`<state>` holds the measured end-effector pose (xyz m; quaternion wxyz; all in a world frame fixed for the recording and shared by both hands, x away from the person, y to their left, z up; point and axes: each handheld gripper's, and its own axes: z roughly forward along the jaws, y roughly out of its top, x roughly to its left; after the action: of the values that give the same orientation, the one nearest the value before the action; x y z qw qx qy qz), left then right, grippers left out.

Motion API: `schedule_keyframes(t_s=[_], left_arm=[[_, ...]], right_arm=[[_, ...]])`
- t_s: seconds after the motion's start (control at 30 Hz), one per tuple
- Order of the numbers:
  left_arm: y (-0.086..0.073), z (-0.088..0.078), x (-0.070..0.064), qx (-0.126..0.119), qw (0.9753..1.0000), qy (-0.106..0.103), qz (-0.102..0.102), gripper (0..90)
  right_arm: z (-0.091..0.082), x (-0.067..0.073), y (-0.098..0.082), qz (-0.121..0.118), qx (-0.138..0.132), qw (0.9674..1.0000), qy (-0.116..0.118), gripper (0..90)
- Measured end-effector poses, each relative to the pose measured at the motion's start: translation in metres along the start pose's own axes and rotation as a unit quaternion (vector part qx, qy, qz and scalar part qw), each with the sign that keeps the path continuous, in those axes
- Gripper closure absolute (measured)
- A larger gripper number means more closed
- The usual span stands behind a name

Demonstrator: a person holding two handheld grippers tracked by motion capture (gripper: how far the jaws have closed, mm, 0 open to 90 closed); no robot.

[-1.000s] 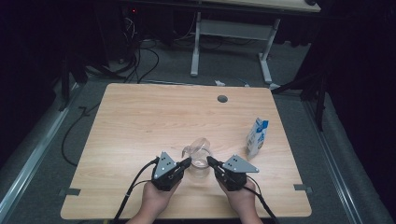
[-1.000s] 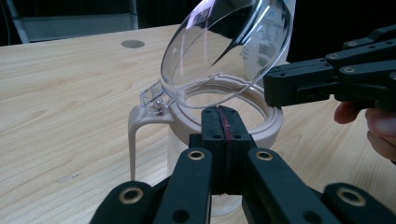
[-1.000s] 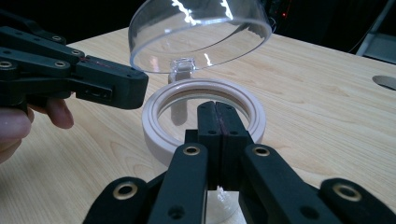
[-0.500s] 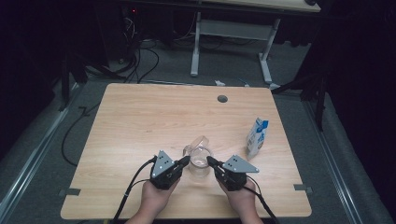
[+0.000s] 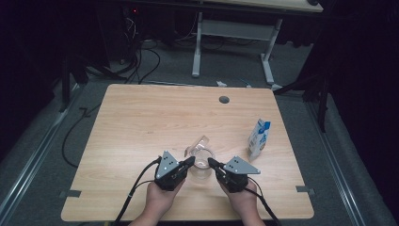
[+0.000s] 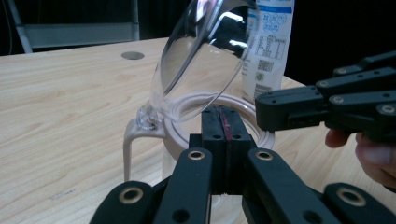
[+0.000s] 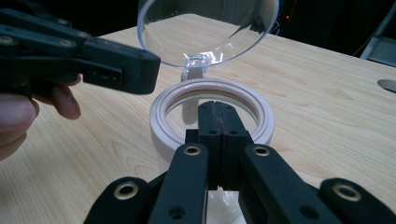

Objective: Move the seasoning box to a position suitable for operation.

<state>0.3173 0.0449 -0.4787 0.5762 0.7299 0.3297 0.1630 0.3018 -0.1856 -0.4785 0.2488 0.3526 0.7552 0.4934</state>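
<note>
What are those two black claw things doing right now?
Left gripper: shut, holding nothing, beside the clear glass jar with raised lid.
Right gripper: shut, holding nothing.

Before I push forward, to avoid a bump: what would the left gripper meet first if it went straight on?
Most likely the jar: the shut left gripper points at its pale rim, just under the raised clear lid. The right gripper sits beyond, though depth is hard to judge.

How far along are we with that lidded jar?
Done: the jar's clear hinged lid already stands open above its pale rim. In hand: nothing; the left claw and right claw sit shut on either side of it. Left: any filling; the carton stands untouched beside it.
</note>
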Motion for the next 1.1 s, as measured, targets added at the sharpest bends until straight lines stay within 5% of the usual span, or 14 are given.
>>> schedule_keyframes(t_s=[0.4, 0.57, 0.87, 1.1], left_arm=[[0.007, -0.007, 0.015, -0.016, 0.9993, 0.033, -0.011, 90.0], [0.005, -0.006, 0.014, -0.014, 0.9995, 0.024, -0.013, 90.0], [-0.013, -0.014, 0.023, 0.023, 0.9994, 0.024, 0.009, 87.1], [-0.03, -0.03, 0.052, 0.065, 0.9964, 0.049, 0.021, 81.5]], right_arm=[[0.0, 0.0, -0.001, 0.0, -0.003, 1.0, 0.002, 90.0], [0.0, 0.0, -0.001, -0.001, -0.002, 1.0, 0.003, 89.9], [-0.014, -0.006, 0.0, 0.006, -0.019, 0.9998, -0.006, 85.8], [-0.024, -0.017, -0.022, 0.021, -0.005, 0.9995, -0.023, 85.7]])
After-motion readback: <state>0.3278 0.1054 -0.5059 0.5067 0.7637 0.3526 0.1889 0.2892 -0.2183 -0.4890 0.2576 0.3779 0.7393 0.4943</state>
